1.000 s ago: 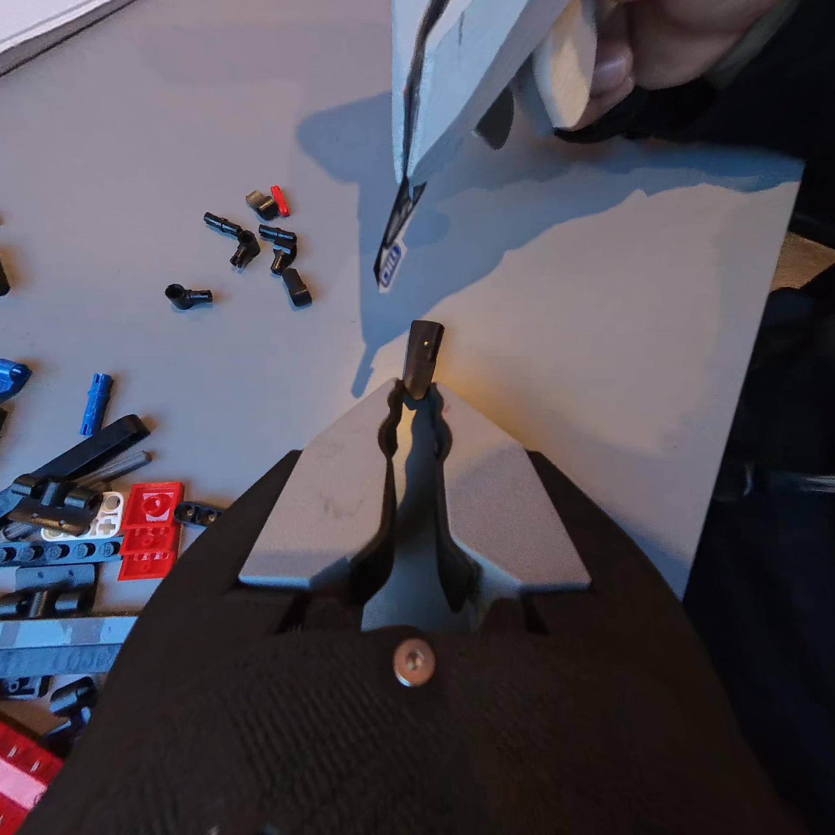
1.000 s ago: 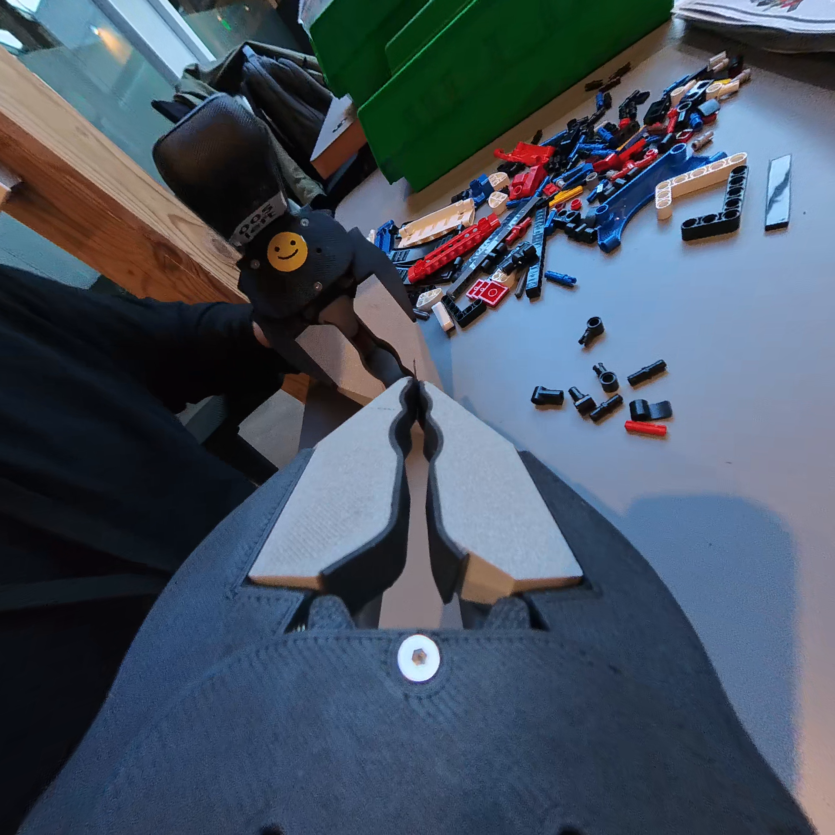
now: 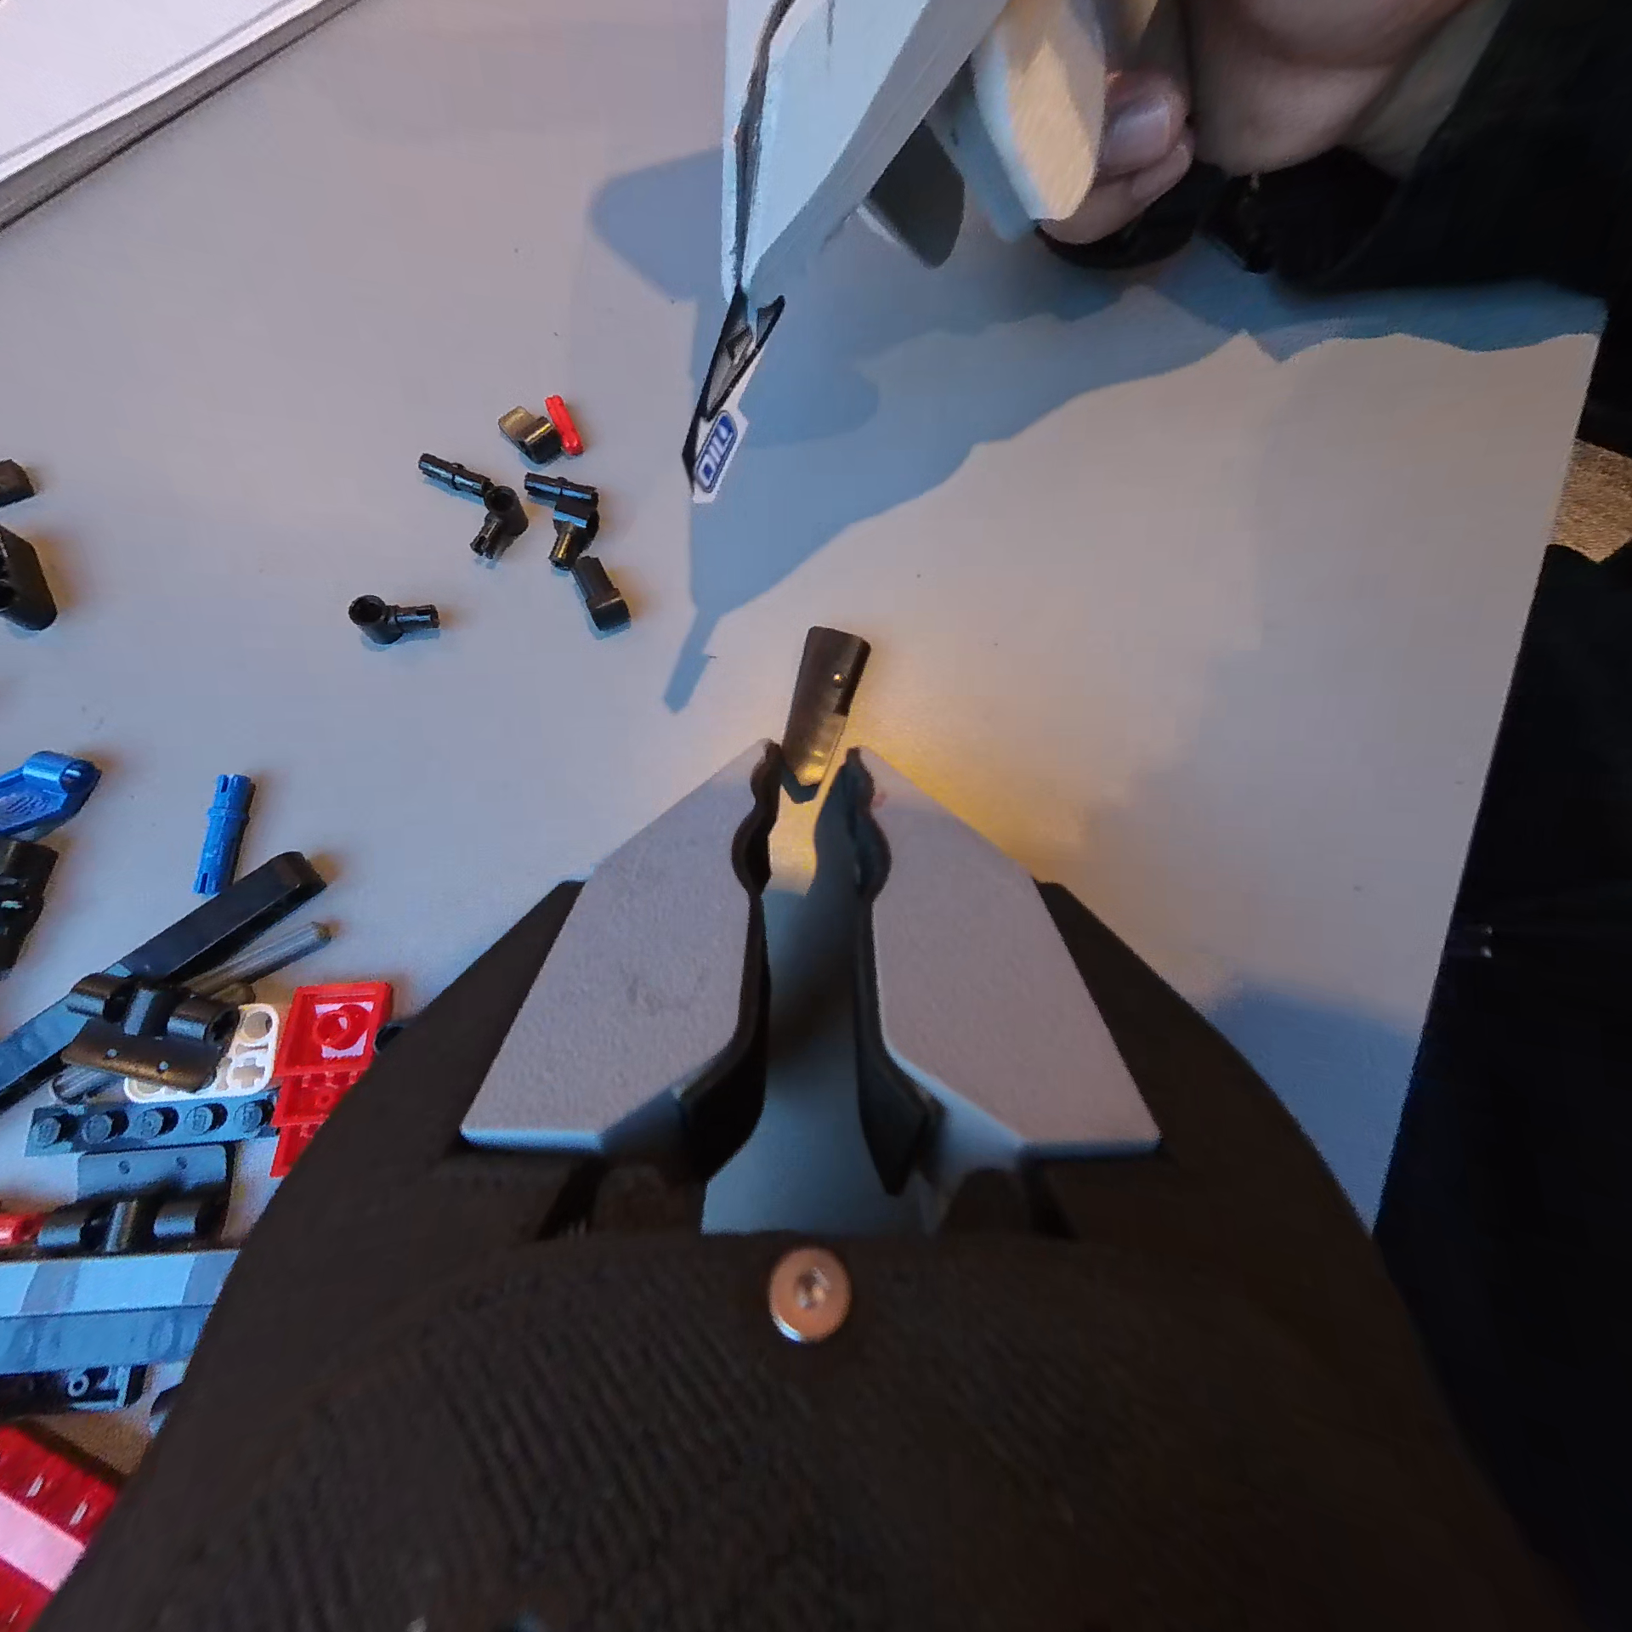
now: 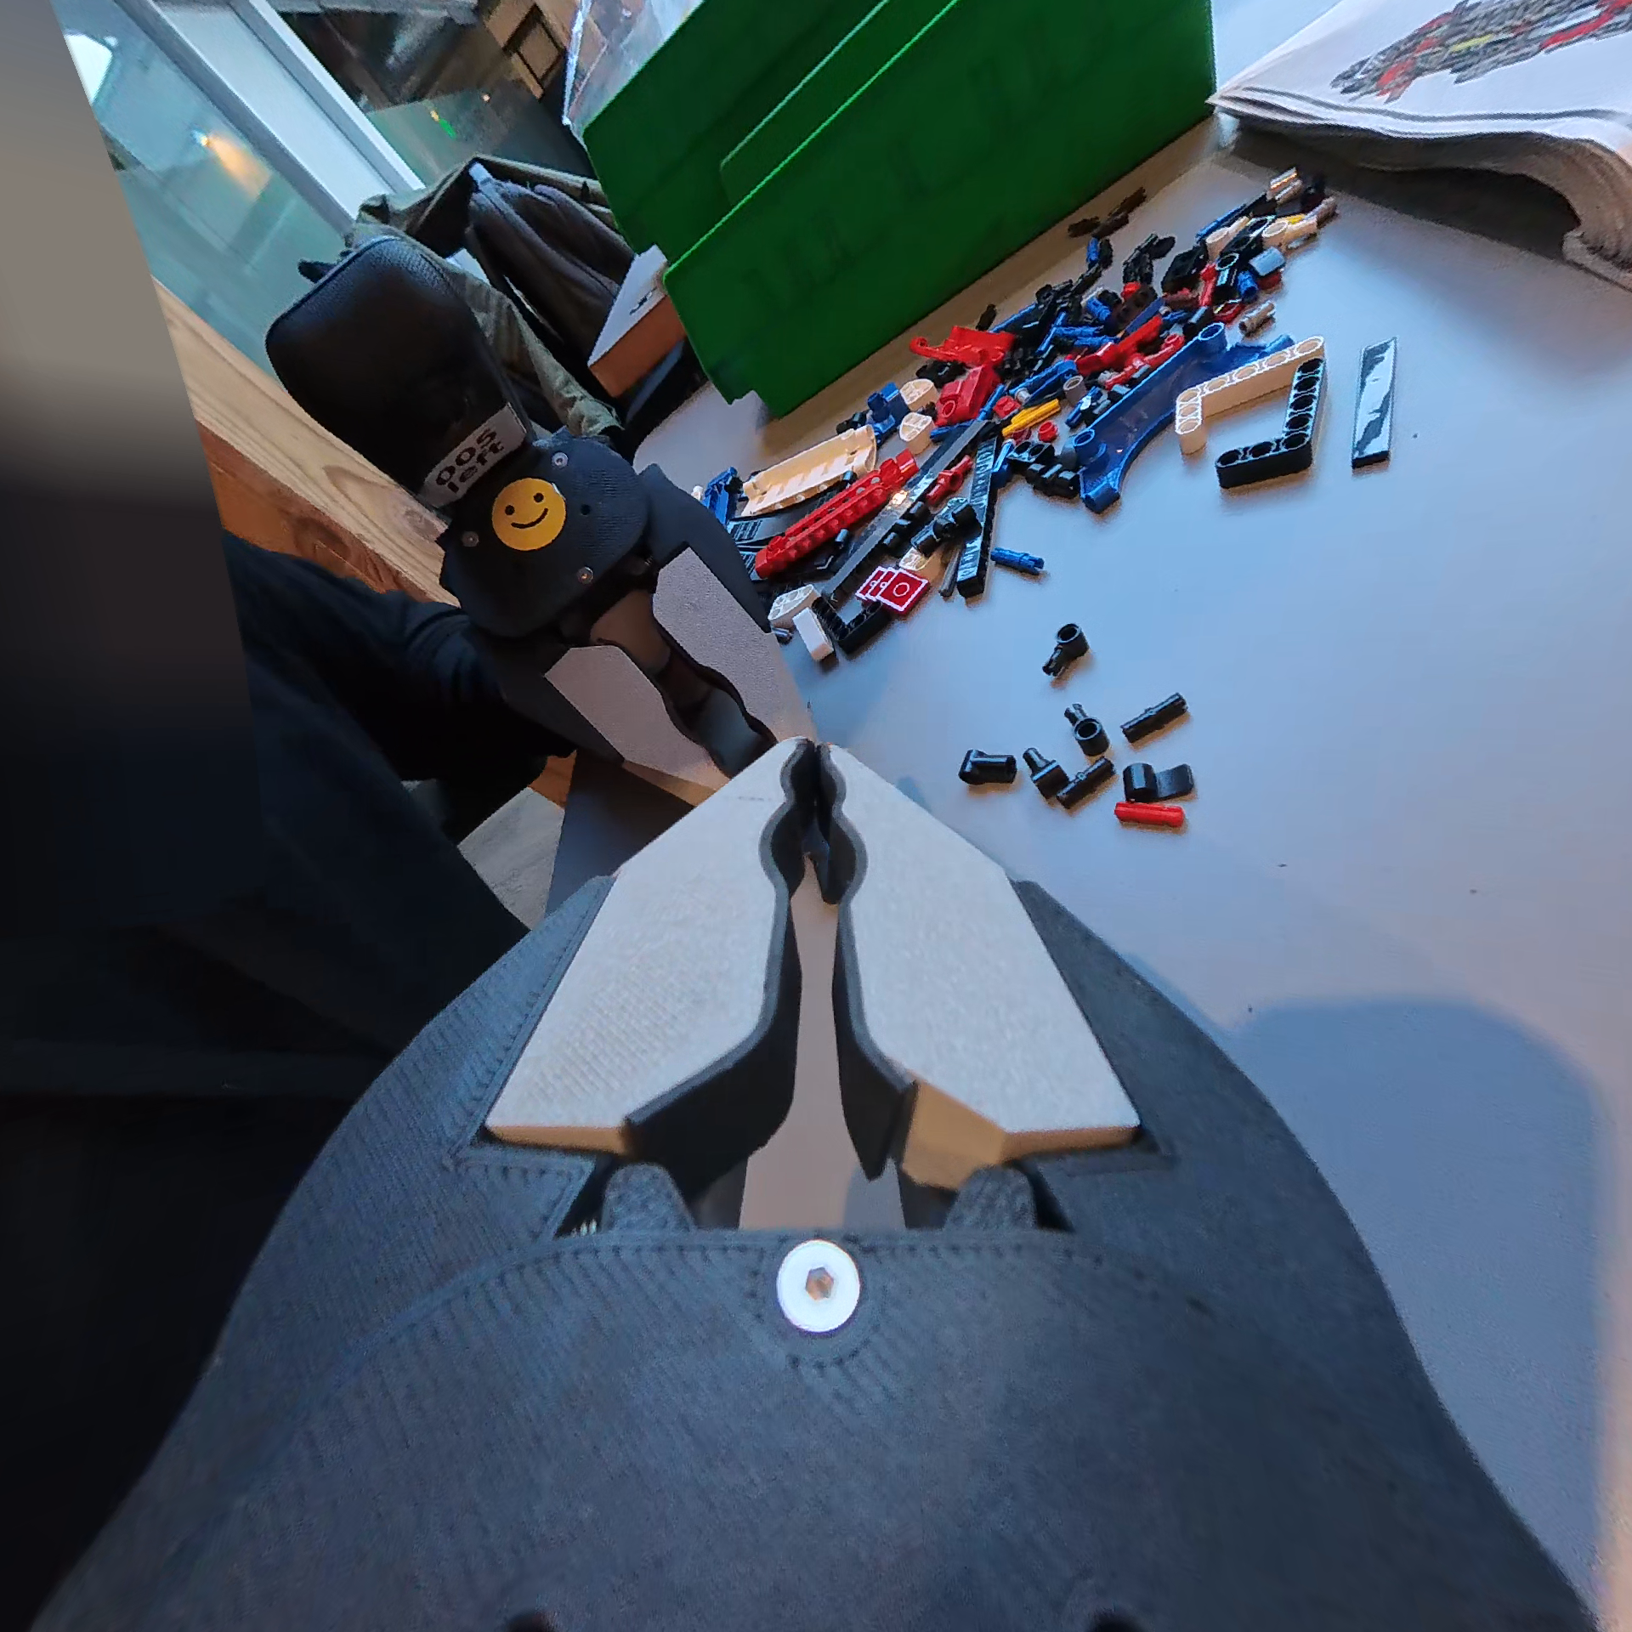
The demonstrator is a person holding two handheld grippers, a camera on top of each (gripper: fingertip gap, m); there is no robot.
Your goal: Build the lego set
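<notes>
So, change: the right tongs (image 4: 817,751) have drifted only slightly, carrying the thin flat black strip with a printed sticker (image 3: 720,415) a little aside.
Left tongs (image 3: 808,764): still clamped on the small stubby black plastic connector (image 3: 826,693), held over the grey surface (image 3: 1148,618) near the person's edge.
Right tongs: pressed together on the strip's upper end.
Meaning: both parts are in hand but apart and not yet joined. Lining them up is probably next.

Left gripper (image 3: 811,766) low over the table near its right edge, jaws nearly closed, pinching a small dark piece (image 3: 824,698) at the tips; right gripper (image 4: 814,761) closed on a thin strip, tilted down; hand (image 3: 1254,106) grips its handle.
</notes>
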